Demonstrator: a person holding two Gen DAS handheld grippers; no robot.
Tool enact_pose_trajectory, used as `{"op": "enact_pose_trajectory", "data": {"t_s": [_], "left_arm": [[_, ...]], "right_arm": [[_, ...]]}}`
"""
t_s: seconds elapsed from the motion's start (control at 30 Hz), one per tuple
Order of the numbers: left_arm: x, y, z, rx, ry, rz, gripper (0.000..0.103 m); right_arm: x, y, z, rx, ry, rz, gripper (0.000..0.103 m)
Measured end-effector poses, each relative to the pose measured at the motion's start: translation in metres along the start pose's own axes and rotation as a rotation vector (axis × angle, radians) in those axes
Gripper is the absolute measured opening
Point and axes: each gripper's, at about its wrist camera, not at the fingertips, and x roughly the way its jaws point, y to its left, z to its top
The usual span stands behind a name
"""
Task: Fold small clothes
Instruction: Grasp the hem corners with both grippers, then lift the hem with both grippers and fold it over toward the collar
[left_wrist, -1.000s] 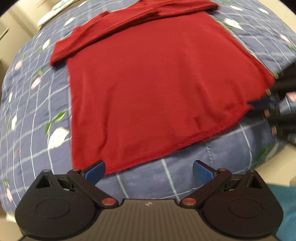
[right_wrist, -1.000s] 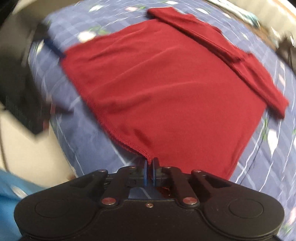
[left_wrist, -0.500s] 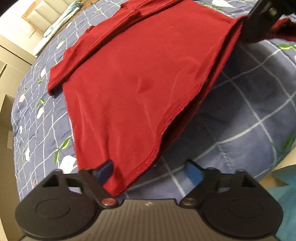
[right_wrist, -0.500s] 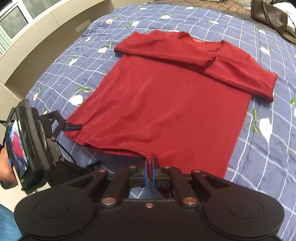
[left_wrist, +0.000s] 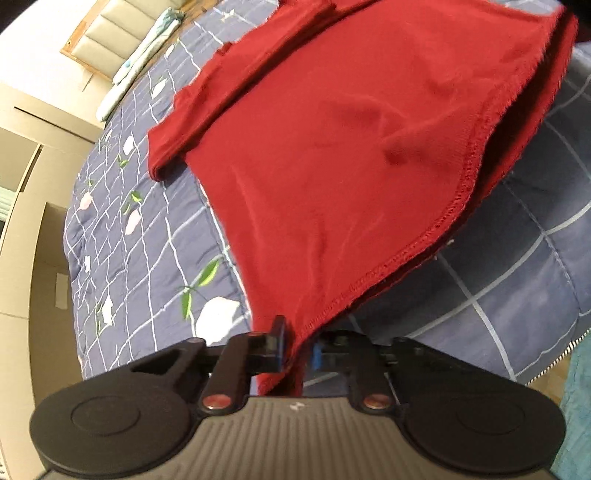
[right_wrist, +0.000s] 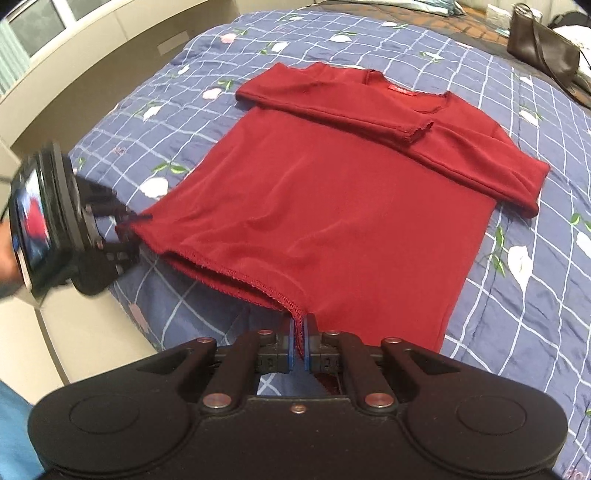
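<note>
In both tongs (right_wrist: 299, 334), stitched red hem (right_wrist: 236, 275)

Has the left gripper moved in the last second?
Yes. The left gripper went forward to the red shirt's hem corner and shut on it, lifting it off the quilt.

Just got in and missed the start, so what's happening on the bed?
A person is folding a red long-sleeved shirt on a blue floral quilt, a handheld gripper in each hand. The right gripper is shut on one bottom hem corner, the left gripper on the other. Both sleeves are already folded across the chest. The hem is lifted off the quilt.
</note>
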Motion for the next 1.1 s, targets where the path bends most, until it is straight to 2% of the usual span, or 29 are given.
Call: {"op": "enact_pose_trajectory", "data": {"t_s": [0.23,0.47,0.63,0.87,1.1], "left_arm": [[-0.018,0.003,-0.007,0.111,-0.094,0.041,0.004],[-0.046,0.002,-0.016,0.15,-0.153,0.027,0.004],[-0.065,0.008,-0.022,0.108,-0.184,0.005,0.003],[-0.089,0.01,-0.046,0.141,-0.204,-0.047,0.003],[-0.12,0.002,-0.095,0.107,-0.196,-0.14,0.003]], "right_arm": [[-0.001,0.019,-0.01,-0.147,0.036,-0.062,0.004],[-0.014,0.036,-0.022,-0.254,0.046,-0.106,0.003],[-0.026,0.044,-0.028,-0.231,0.043,-0.129,0.003],[-0.036,0.059,-0.033,-0.23,0.061,-0.127,0.003],[-0.057,0.058,-0.05,-0.076,0.089,-0.083,0.003]]}}
